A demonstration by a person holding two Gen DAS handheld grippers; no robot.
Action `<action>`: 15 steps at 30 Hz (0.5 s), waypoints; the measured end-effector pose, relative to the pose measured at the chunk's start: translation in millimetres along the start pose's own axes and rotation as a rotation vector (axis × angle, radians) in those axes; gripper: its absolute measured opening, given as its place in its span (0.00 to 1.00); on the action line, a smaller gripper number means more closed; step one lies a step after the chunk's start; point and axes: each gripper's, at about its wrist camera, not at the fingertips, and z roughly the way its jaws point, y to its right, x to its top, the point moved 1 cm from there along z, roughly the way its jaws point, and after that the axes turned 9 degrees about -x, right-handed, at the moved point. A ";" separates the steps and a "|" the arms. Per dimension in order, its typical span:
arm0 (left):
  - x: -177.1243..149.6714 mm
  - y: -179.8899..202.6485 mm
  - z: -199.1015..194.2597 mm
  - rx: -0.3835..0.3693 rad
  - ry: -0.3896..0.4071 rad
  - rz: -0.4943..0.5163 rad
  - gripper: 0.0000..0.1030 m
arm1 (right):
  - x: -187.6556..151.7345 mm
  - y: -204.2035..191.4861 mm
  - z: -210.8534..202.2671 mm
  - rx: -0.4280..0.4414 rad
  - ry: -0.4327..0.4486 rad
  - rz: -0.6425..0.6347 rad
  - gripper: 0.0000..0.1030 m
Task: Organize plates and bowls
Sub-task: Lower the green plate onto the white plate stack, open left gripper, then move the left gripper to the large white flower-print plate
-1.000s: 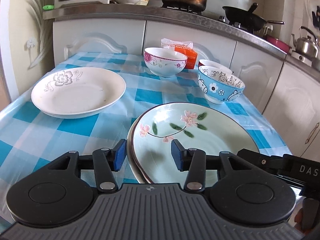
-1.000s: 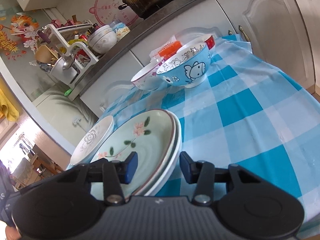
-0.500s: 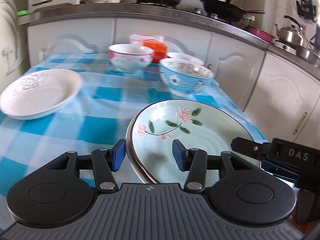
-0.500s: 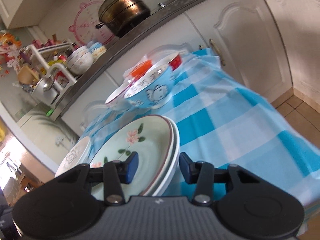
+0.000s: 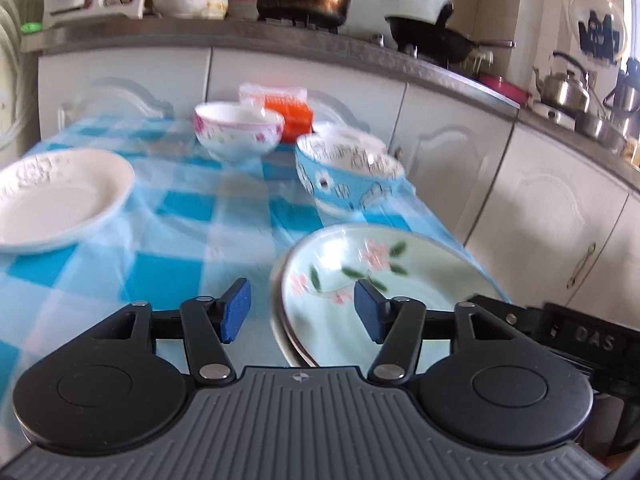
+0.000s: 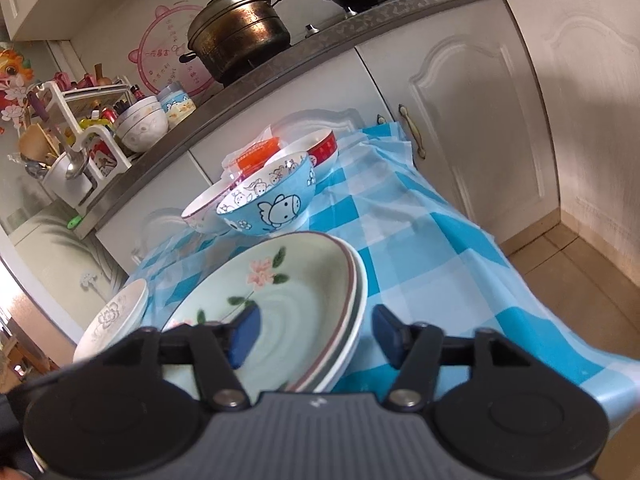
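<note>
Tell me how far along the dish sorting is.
Done: green floral plate tops a plate stack. In hand: nothing; left gripper and right gripper straddle its rim, open. Left: white embossed plate and the blue cartoon bowl, pink-flowered bowl, red bowl stand separate.

Your left gripper [image 5: 301, 312]: jaws apart, straddling the floral plate [image 5: 384, 280] rim | blue bowl [image 5: 348, 178] beyond | view blurred
</note>
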 end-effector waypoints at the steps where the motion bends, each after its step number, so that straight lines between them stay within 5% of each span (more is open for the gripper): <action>1: 2.6 -1.9 -2.5 0.001 0.012 0.005 0.76 | 1.3 -1.2 -1.9 -0.008 0.009 -0.007 0.74; 15: 62.1 -57.7 -17.8 0.167 0.176 0.045 1.00 | 19.8 -58.3 -14.1 -0.051 0.084 -0.113 0.95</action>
